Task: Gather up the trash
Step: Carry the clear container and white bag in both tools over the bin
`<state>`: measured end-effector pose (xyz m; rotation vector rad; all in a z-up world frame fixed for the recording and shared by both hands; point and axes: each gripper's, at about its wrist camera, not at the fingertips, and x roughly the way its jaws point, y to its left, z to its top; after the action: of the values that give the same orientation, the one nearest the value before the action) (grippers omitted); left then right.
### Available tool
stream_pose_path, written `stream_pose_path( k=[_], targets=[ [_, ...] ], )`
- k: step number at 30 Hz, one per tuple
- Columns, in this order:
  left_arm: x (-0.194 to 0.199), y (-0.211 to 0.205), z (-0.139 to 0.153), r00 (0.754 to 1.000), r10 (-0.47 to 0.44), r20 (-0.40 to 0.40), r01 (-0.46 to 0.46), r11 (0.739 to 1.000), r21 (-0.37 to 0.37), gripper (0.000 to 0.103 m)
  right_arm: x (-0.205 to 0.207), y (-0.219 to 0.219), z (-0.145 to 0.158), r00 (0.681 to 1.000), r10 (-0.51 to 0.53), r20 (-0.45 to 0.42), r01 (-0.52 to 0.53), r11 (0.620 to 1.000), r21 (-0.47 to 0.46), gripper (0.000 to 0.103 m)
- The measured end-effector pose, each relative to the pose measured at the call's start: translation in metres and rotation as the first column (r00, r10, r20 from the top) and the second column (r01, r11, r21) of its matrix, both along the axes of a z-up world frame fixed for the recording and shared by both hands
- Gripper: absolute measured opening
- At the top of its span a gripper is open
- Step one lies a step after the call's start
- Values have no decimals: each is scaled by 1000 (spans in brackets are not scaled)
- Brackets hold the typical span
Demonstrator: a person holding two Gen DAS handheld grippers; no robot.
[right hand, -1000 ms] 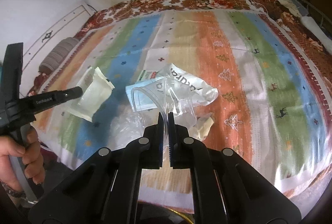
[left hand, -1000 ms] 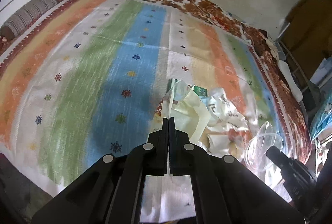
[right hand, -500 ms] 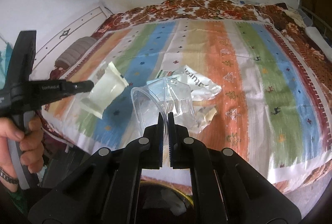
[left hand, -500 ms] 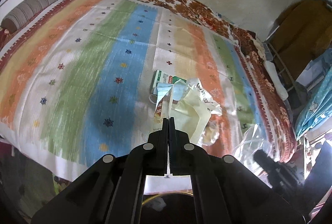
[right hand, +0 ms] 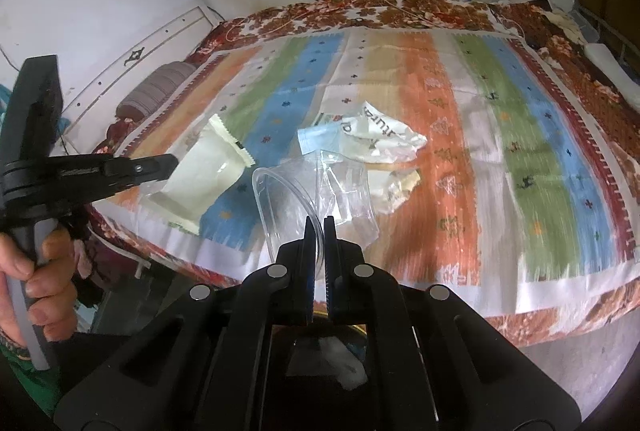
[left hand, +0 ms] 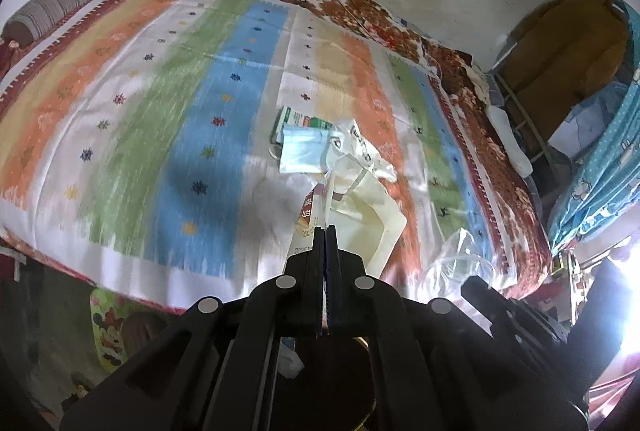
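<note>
Left gripper (left hand: 325, 229) is clamped on the cream wrapper (left hand: 368, 215); its jaws are pressed together on the wrapper's near edge. The wrapper fans out up and right from the tips, off the bed. In the right wrist view the same wrapper (right hand: 204, 183) hangs from the left gripper (right hand: 170, 162), above the bed's near-left edge.

Right gripper (right hand: 319, 222) is clamped on the clear plastic cup (right hand: 316, 191). The rim sits between the jaws with a thin gap, and the cup body points away from the tips and is crushed. In the left wrist view the cup (left hand: 456, 263) shows low right, just ahead of the right gripper's black body.

Trash on the striped bedspread (right hand: 500, 159), well ahead of both grippers:
- blue face mask (left hand: 304, 153), flat, on the white stripe
- green-and-white box (left hand: 298, 119), just behind the mask and partly under it
- crumpled white printed wrapper (right hand: 380, 139), touching the mask's right side
- small crumpled clear wrapper (right hand: 398, 187), just beside the cup on the orange stripe

Grey bolster pillow (left hand: 52, 7) lies at the far left of the bed, well apart from the trash. Under the right gripper there is a dark opening with something white inside (right hand: 340, 367); can't tell what it is.
</note>
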<state>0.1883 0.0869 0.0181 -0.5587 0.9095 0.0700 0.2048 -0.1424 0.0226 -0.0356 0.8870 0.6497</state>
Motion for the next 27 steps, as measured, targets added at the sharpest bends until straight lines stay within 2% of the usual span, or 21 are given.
stream_pose_path(
  k=[8, 11, 15, 22, 27],
  targets=[
    [-21, -11, -7, 1000, -7, -8, 6, 998, -56, 0, -19, -13, -8, 999, 5, -42, -4, 1000, 28, 3],
    [-29, -14, -11, 1000, 18, -12, -19, 997, -69, 0, -27, -18, -13, 998, 7, -61, -6, 1000, 29, 3],
    [-39, -24, -28, 998, 23, -52, -28, 995, -96, 0, -35, -19, -21, 996, 5, -84, -3, 1000, 24, 3],
    [-49, -40, -41, 995, 8, -97, -14, 998, -62, 0, -46, -23, -40, 992, -10, -122, 9, 1000, -9, 3],
    [-52, -41, -53, 989, 16, -146, -27, 997, -76, 0, -51, -26, -65, 980, -25, -197, 16, 999, -48, 3]
  ],
)
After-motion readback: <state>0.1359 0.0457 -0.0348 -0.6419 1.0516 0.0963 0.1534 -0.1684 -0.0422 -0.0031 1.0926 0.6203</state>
